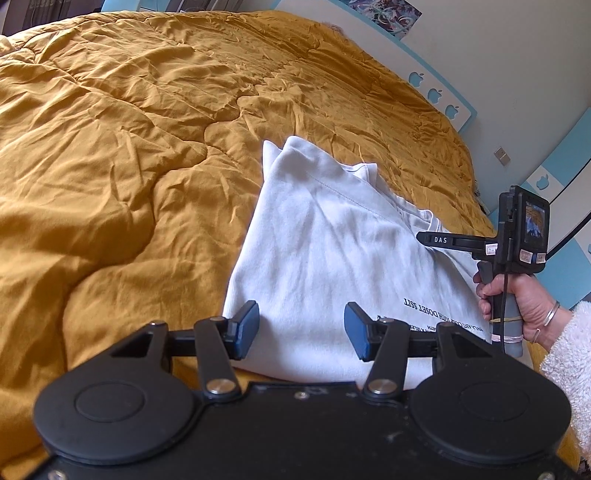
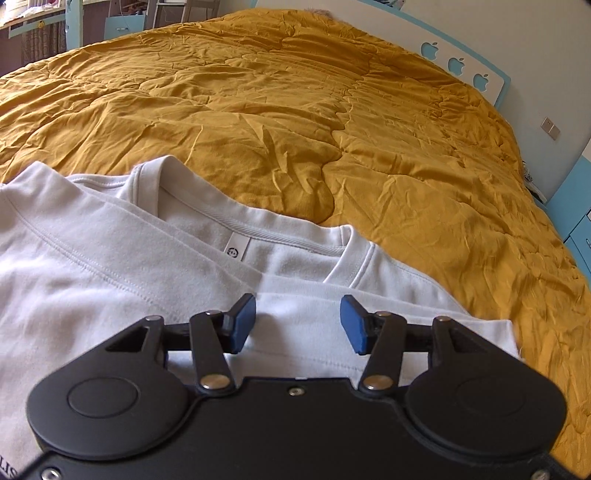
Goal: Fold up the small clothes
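Observation:
A white T-shirt [image 1: 325, 251] with black lettering lies partly folded on the mustard quilt [image 1: 129, 147]. My left gripper [image 1: 301, 330] is open and empty, just above the shirt's near edge. My right gripper [image 2: 297, 323] is open and empty over the shirt [image 2: 110, 266], just below its neckline and label. In the left wrist view the right gripper [image 1: 424, 238] reaches in from the right over the shirt's collar side, held by a hand in a fluffy white sleeve.
The quilt [image 2: 332, 129] covers the whole bed and is rumpled. A white and blue headboard with apple cutouts [image 2: 458, 66] stands at the far right. Shelves and furniture [image 2: 122, 22] stand beyond the bed at the far left.

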A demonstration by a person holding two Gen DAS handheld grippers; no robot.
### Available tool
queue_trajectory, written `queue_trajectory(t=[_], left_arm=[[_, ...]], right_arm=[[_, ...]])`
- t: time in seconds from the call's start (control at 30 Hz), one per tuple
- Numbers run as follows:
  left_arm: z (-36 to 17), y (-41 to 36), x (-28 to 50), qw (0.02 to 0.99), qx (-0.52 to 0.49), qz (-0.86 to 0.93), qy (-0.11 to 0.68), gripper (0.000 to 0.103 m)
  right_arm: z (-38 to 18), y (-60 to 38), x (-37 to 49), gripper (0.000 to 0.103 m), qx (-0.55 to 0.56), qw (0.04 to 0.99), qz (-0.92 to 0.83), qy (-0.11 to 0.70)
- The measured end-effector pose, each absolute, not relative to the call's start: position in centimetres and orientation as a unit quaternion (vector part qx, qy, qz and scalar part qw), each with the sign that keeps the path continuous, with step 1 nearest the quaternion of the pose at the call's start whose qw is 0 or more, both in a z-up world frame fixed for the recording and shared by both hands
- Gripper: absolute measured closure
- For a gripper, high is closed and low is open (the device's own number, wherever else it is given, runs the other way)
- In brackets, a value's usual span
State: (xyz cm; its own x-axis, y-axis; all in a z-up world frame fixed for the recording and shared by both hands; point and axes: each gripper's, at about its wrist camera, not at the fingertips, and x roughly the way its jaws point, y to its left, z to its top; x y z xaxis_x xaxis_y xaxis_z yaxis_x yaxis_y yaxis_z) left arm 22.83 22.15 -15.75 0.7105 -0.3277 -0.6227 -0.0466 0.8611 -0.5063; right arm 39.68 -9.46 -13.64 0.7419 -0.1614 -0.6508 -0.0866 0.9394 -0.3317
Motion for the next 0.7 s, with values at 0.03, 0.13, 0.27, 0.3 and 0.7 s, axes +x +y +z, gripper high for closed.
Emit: queue_trajectory(t=[0.03,0.13,0.27,0.3,0.7], left_arm=[[-15.7,22.1,22.8,0.89,-0.251,-0.078,0.373,0.049],[-15.5,21.9,22.8,0.89,-0.246,-0.078,0.375,0.049],[-15.2,21.6,22.6,0.89,-0.244,-0.082,0.376,0.049],[-15.1,21.5,22.5,0.89,-0.243,-0.083,0.377,0.049],[-14.8,20.3,21.8,0.887,-0.238,-0.096,0.384,0.049]], right_arm=[[-13.5,-9.6,39.0,0.051,-0.169,0.917,-0.019,0.359],[-13.4,-9.9,36.5,0.05,-0.16,0.918,-0.011,0.363],[-13.2,-10.1,32.8,0.05,-0.158,0.918,-0.002,0.363],[-13.2,-10.1,31.9,0.048,-0.157,0.917,0.001,0.366],[-13.2,-10.7,20.7,0.046,-0.142,0.91,0.04,0.388]])
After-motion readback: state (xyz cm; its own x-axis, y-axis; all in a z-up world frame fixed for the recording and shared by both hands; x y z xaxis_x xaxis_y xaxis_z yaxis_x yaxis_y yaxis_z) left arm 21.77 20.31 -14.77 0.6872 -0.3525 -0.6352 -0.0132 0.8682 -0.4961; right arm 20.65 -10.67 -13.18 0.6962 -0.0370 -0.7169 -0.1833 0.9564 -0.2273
